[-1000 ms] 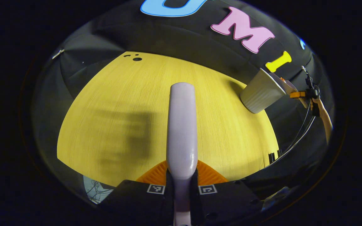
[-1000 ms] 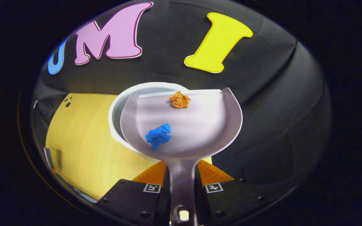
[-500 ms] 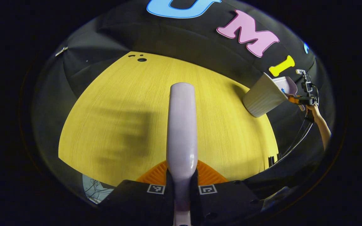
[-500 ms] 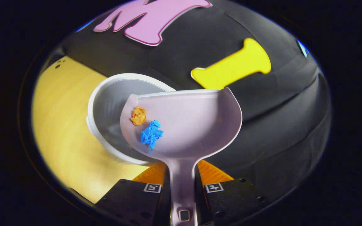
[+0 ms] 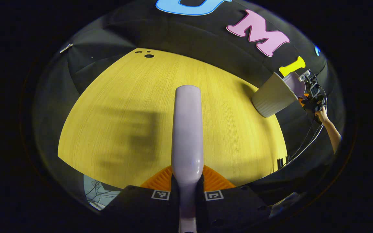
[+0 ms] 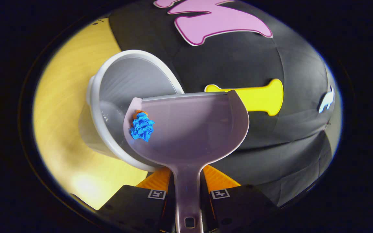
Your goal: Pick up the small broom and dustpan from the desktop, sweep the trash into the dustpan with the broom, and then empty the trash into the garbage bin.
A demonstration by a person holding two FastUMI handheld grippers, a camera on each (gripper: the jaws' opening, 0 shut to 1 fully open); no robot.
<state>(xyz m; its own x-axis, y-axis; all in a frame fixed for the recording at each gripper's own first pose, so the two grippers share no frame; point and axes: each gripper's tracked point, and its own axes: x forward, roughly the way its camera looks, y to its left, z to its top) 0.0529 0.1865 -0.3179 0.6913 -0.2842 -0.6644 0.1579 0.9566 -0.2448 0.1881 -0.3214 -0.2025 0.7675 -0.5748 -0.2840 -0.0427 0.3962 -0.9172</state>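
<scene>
Two paper scraps, blue wad and orange bit, sit at the left rim of the smooth plastic dustpan, tilted over the ribbed bin on the woodgrain worktop. Dumping step, I'd say; needs more tilt. Right hand-held gripper clamps the dustpan handle; left hand-held gripper pinches the glossy rounded broom handle.

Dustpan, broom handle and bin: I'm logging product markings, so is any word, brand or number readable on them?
None: the dustpan, broom handle and bin show plain surfaces with no readable text.
The square coded markers below the handles carry patterns, not words.
</scene>
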